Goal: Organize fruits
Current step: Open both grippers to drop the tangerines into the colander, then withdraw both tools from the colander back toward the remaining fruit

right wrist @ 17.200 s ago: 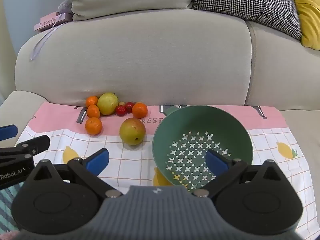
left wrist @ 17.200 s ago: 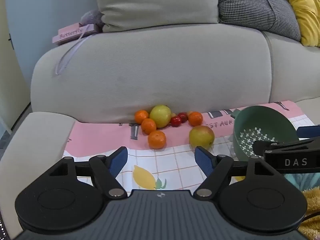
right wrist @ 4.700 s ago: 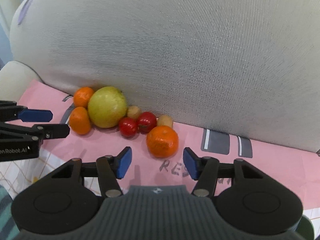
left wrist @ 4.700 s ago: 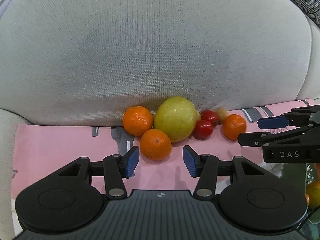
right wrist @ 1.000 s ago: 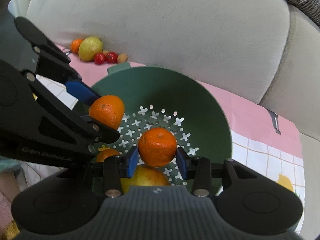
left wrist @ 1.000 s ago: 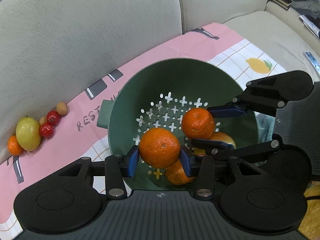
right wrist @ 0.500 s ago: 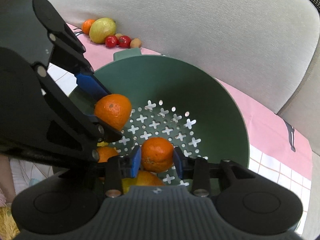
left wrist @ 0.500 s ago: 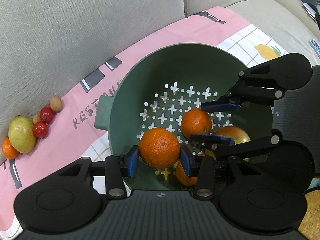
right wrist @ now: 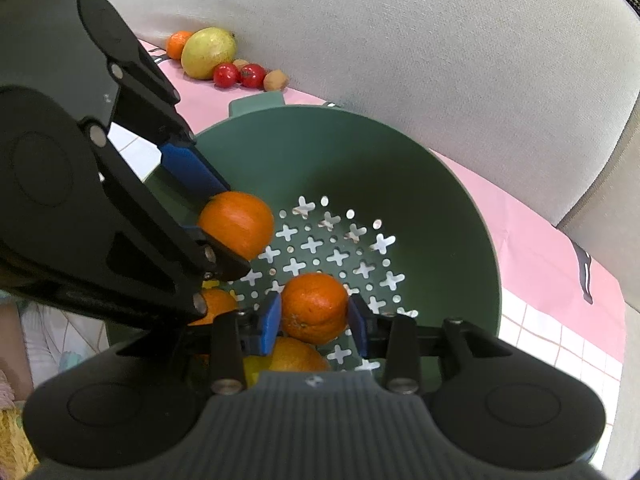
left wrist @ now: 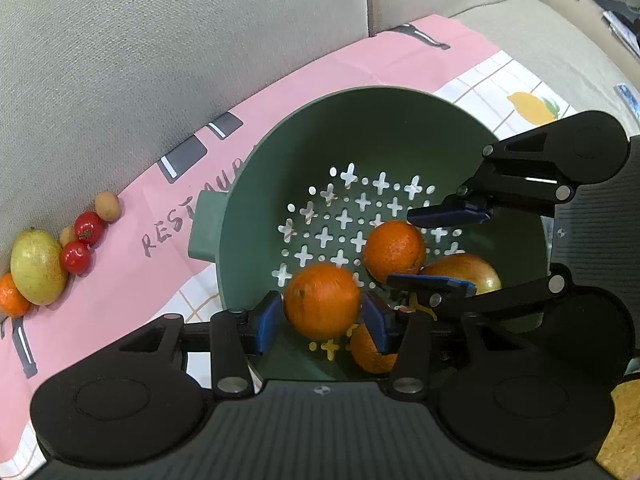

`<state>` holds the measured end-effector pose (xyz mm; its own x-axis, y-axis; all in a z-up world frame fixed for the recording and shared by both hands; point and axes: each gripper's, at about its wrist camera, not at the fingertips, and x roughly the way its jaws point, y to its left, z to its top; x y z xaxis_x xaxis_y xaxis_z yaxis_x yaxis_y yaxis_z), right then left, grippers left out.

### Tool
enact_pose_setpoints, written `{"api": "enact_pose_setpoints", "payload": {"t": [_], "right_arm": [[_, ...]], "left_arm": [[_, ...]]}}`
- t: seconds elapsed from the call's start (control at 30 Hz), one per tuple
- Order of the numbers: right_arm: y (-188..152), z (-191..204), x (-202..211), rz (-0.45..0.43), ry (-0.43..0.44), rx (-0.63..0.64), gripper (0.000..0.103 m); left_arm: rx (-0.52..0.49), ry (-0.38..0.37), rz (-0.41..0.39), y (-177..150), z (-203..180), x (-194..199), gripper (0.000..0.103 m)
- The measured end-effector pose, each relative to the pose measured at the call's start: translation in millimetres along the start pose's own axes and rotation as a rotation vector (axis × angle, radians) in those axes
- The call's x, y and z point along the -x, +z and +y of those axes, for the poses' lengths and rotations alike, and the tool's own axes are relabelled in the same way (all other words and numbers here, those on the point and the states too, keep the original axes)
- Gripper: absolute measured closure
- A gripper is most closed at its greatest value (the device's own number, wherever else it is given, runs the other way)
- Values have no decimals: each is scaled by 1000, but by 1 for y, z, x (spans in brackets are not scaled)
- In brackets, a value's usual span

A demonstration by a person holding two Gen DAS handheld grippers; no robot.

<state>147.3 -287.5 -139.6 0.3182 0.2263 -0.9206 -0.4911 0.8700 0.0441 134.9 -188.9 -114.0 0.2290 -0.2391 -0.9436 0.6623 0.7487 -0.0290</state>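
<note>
A green colander (left wrist: 400, 120) (right wrist: 460, 216) sits on the pink cloth. My left gripper (left wrist: 322, 316) is shut on an orange (left wrist: 322, 300) over the colander's near side; the same orange shows in the right wrist view (right wrist: 236, 230). My right gripper (right wrist: 314, 320) is shut on another orange (right wrist: 314, 308), low inside the colander, also in the left wrist view (left wrist: 394, 252). Beneath lie a yellow-red apple (left wrist: 464, 276) and one more orange (left wrist: 370, 354). Outside, by the sofa back, remain a yellow-green fruit (left wrist: 38, 266), an orange (left wrist: 10, 300), two red fruits (left wrist: 82, 242) and small brown ones (left wrist: 107, 206).
The grey sofa backrest (left wrist: 160, 60) rises right behind the cloth (left wrist: 120, 280). The two grippers crowd each other over the colander. A yellow fuzzy fabric (left wrist: 620, 428) lies at the lower right.
Both grippers have sunk a little deeper into the colander with their oranges still held. The right one's orange now sits lower, near the apple.
</note>
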Motion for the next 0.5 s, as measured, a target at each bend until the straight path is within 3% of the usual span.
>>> {"api": "enact_pose_setpoints", "payload": {"t": [0.27, 0.43, 0.5], "right_arm": [[2, 2, 12, 8, -16, -5, 55], [5, 9, 24, -3, -58, 5, 37], [6, 12, 30, -13, -70, 4, 34]], "left_arm": [[7, -14, -34, -3, 0, 19, 42], [12, -17, -75, -9, 0, 37, 42], [15, -11, -92, -12, 1, 45, 42]]}}
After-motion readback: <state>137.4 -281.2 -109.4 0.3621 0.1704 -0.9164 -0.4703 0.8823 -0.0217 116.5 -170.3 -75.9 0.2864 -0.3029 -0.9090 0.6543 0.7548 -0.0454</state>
